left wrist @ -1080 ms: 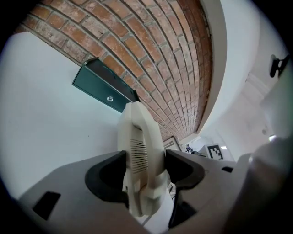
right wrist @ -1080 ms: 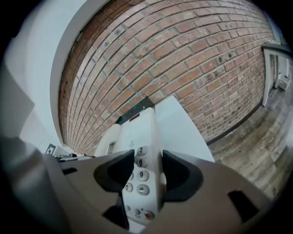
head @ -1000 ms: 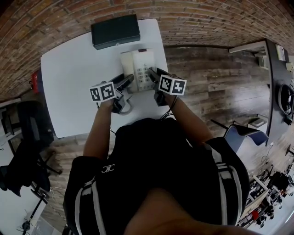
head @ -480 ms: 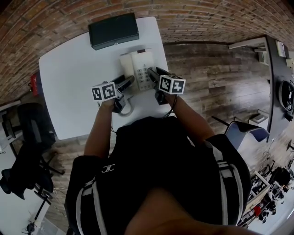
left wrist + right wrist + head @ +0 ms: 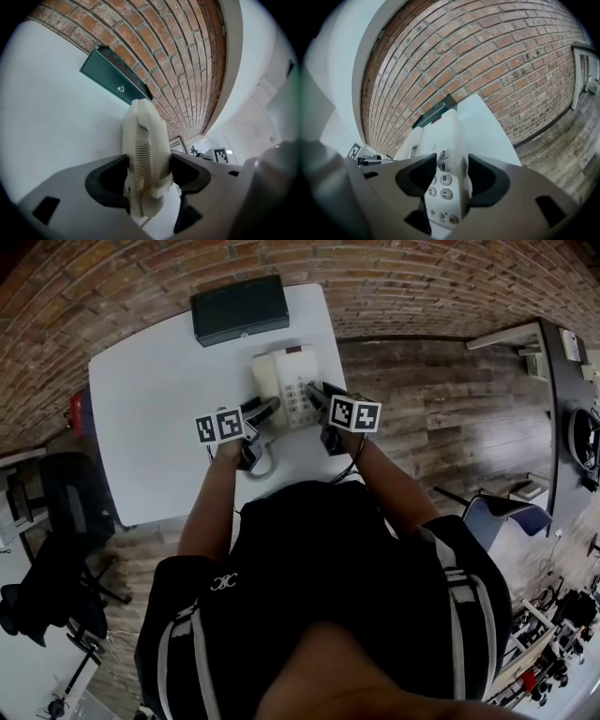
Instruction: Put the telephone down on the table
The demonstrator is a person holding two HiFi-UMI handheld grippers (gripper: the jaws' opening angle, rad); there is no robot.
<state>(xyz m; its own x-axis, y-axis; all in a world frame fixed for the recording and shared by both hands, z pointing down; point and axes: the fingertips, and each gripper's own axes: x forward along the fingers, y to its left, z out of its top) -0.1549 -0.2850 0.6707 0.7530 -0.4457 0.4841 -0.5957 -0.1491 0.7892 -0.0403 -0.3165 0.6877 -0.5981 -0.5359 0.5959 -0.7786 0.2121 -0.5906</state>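
1. On the table (image 5: 150, 418), toward its right side, the phone (image 5: 286, 385) is lying flat with its keypad (image 5: 439, 180) facing up and its handset (image 5: 145, 154) resting along its left side.
2. I am holding the left gripper (image 5: 147, 174) at the near end of the handset. Its jaws have just been opening and are standing released, one on each side of the handset, which is filling nearly all the gap between them.
3. I am holding the right gripper (image 5: 451, 179) at the near right part of the phone. Its jaws have just been opening too and are standing released, one reaching over the keypad and the other sitting just beside the phone's right edge.
4. Both grippers are pointing away from me and downward, side by side, with the phone's near end between them.
5. A cord (image 5: 261, 463) is looping on the table just beside the left gripper, on the side nearer to me.
6. A dark box (image 5: 240, 307) is lying at the table's far edge, just beyond the phone.
7. A brick wall (image 5: 497, 70) is running behind the table, and a wood floor (image 5: 441, 399) is showing to the right of it.
8. A black chair (image 5: 56, 521) is standing off the table's left side.
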